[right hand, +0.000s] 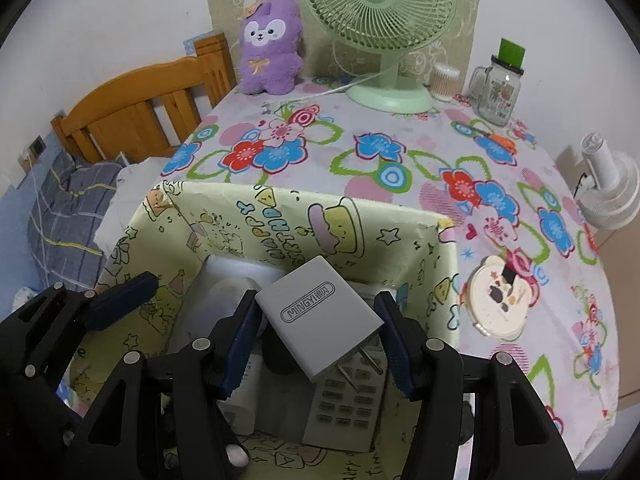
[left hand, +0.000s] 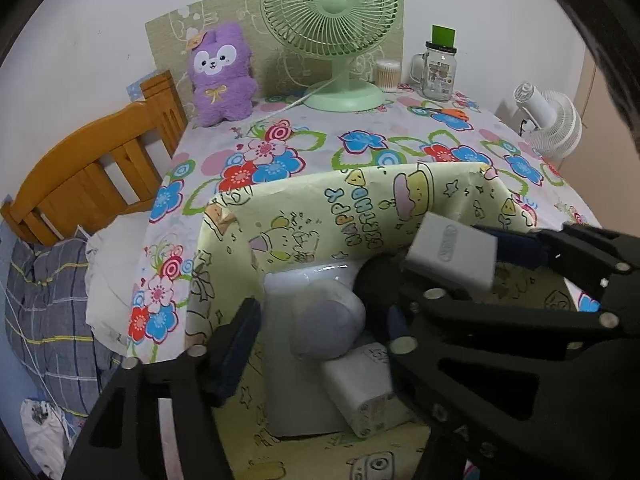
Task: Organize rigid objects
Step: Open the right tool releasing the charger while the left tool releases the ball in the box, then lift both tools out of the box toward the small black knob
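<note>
A yellow cartoon-print box [right hand: 280, 220] stands open at the table's near edge; it also shows in the left wrist view [left hand: 360, 208]. My right gripper [right hand: 316, 334] is shut on a grey MINGYI plug adapter [right hand: 320, 312], held above the box's inside; the adapter also shows in the left wrist view [left hand: 452, 256]. Inside lie a white device [left hand: 308, 320], a white charger [left hand: 368, 388] and a remote [right hand: 344, 408]. My left gripper [left hand: 316, 344] is open and empty, its one visible blue finger pad [left hand: 236, 348] at the box's left wall.
A floral cloth covers the table [right hand: 380, 160]. A green fan [right hand: 380, 20], purple plush [right hand: 272, 48], cotton swabs [right hand: 444, 80] and glass jar [right hand: 498, 88] stand at the back. A round cream compact [right hand: 496, 304] lies right of the box. A wooden bed frame [right hand: 140, 112] is left.
</note>
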The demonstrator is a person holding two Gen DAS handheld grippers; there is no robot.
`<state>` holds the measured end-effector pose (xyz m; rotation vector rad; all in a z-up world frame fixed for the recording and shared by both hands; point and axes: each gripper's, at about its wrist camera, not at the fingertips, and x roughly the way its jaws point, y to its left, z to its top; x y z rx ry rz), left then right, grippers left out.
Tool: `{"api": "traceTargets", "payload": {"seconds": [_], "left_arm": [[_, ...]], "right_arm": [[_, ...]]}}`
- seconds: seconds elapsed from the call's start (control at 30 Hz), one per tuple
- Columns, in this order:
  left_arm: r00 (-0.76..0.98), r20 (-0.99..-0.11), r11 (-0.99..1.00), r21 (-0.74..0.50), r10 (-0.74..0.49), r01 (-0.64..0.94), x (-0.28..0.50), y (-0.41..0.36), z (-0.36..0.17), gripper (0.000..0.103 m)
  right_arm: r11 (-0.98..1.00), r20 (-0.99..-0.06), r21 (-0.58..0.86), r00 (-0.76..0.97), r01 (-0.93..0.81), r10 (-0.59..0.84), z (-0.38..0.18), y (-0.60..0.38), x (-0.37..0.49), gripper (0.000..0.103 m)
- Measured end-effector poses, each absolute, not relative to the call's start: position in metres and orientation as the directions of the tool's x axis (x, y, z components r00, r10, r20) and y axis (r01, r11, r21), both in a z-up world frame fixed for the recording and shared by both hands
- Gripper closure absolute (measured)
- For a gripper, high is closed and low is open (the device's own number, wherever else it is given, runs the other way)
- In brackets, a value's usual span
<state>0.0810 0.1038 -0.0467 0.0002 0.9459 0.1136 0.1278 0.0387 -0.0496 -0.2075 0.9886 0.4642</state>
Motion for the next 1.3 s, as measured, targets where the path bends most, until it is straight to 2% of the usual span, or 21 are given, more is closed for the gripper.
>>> {"api": "traceTargets", "payload": {"seconds": [0.23, 0.43, 0.8, 1.3], "left_arm": [[0.554, -0.831, 0.994, -0.023, 0.043, -0.111, 0.075, 0.104, -0.044, 0.024], [0.554, -0.831, 0.992, -0.019, 0.053, -0.122, 0.071, 0.102, -0.042, 0.022], [0.579, -0.812, 0.992, 0.007, 0.078, -0.125, 0.060, 0.096, -0.034, 0.019], [0.621, -0.780, 0.995, 0.024, 0.082, -0.101, 0.046, 0.071, -0.017, 0.018]], "right_arm": [[0.857, -0.843, 0.094, 0.417, -0.506, 0.339, -0.051, 0.041, 0.125, 0.041], [0.851, -0.842, 0.097, 0.413, -0.516, 0.347, -0.050, 0.042, 0.123, 0.041], [0.851, -0.835, 0.099, 0.422, -0.516, 0.353, -0.042, 0.035, 0.111, 0.027], [0.870, -0.800, 0.049, 0.502, -0.491, 0.329, -0.017, 0.008, 0.090, 0.018]]}}
